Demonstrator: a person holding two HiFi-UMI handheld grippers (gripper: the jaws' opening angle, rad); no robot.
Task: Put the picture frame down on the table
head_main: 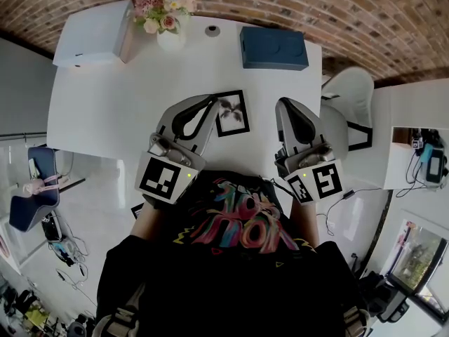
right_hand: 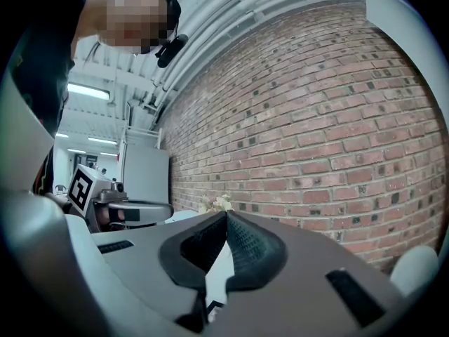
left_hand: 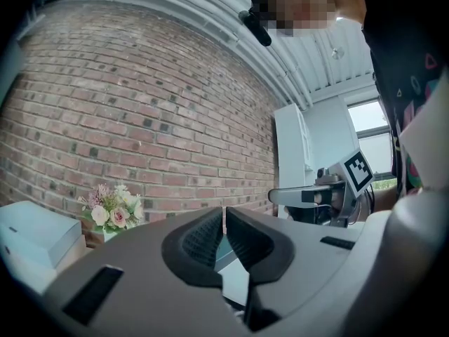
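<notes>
Lying flat toward the near edge of the worktop, between the clenched, empty left gripper and the clenched, empty right gripper, the picture frame appears light, rigid and likely glass-fronted, so grasp its border.

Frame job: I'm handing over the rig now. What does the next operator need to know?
Left gripper: shut, nothing between its jaws, tip close to the frame's left edge.
Right gripper: shut, empty, off to the frame's right.
Frame: appears to lie flat on the table, between the grippers.
Done: frame looks set down.
Left: probably nothing; check that it rests free.
</notes>
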